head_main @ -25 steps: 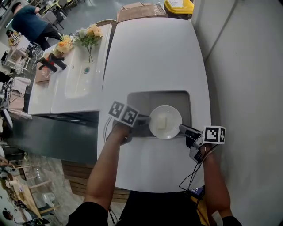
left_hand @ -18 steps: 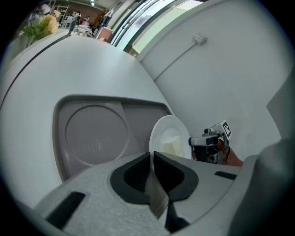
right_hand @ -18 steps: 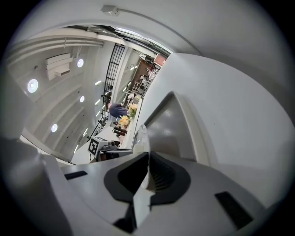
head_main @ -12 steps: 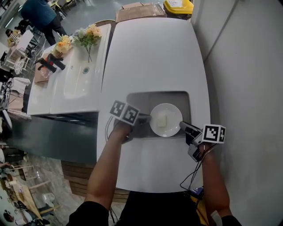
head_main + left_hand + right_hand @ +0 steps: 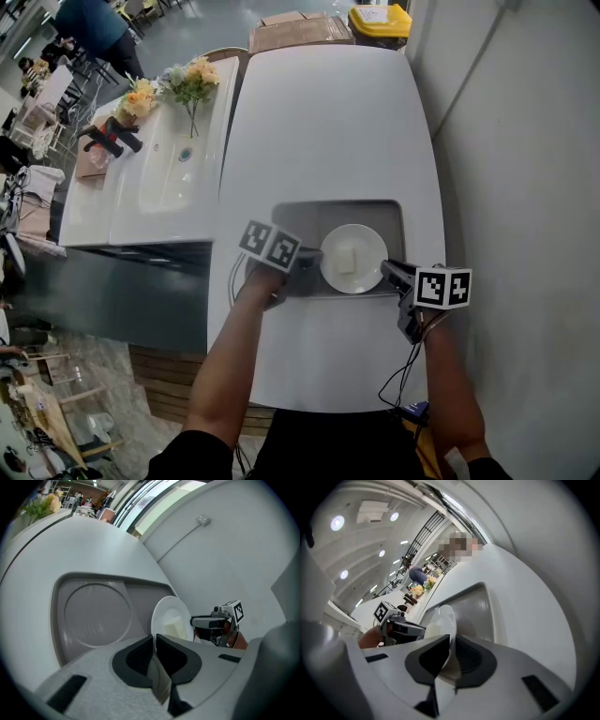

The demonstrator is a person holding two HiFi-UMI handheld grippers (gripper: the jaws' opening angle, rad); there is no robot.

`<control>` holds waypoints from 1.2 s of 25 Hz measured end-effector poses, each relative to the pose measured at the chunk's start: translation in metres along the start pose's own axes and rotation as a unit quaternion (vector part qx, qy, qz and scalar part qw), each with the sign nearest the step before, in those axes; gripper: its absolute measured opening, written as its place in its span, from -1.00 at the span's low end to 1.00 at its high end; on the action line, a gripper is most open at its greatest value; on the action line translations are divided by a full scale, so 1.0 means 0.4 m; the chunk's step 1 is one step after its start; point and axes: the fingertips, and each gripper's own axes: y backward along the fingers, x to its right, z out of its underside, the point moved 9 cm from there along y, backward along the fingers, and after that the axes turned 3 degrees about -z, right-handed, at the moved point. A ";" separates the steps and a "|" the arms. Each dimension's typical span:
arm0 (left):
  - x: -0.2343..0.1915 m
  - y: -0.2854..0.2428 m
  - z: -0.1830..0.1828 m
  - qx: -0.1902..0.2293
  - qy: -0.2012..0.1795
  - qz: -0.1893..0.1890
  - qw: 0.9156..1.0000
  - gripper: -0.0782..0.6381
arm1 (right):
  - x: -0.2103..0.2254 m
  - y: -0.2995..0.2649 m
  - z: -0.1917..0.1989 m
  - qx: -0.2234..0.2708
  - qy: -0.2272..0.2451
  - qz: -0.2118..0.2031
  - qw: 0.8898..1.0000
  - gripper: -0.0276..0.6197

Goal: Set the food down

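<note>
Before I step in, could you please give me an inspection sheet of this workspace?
Surface: long white table with a grey recessed tray; the tray's left part is bare.
Job's things: white plate carrying a pale food block, over the tray's right part; whether it rests there cannot be told.
Clutter: nothing seen on the table.
Grippers: left gripper and right gripper each shut on the plate's rim, on opposite sides.
Cables: black cable runs from the right gripper toward the person; second cable loops by the left wrist.
Surroundings: basin counter with flowers at left; yellow bin beyond the table; wall at right; bystander far off.
</note>
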 end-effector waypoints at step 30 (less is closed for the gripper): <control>0.155 0.159 0.195 0.255 -0.227 -0.050 0.939 -0.71 | -0.206 0.246 0.154 0.218 0.197 -0.224 0.929 -0.87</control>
